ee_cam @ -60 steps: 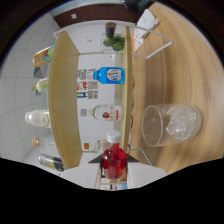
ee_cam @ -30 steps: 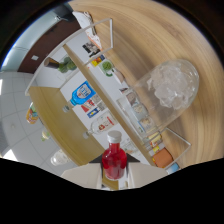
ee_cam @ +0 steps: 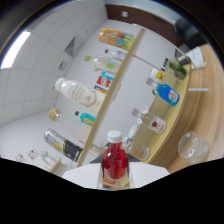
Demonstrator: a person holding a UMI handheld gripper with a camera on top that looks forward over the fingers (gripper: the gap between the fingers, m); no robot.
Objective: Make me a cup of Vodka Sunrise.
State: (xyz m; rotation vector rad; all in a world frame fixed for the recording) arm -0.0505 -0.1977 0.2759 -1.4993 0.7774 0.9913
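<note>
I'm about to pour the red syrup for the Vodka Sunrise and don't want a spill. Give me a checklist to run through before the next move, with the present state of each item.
1. Red bottle held between the tongs: ok, it sits between them, raised off the counter.
2. White cap off: not ok, it is on the bottle.
3. Glass in sight on the wooden counter: ok, beyond the tongs and to one side.
4. Bottle above the glass: not ok, they are well apart.
5. Glass contents: cannot tell.
6. View level: not ok, the shelves run steeply tilted.
</note>
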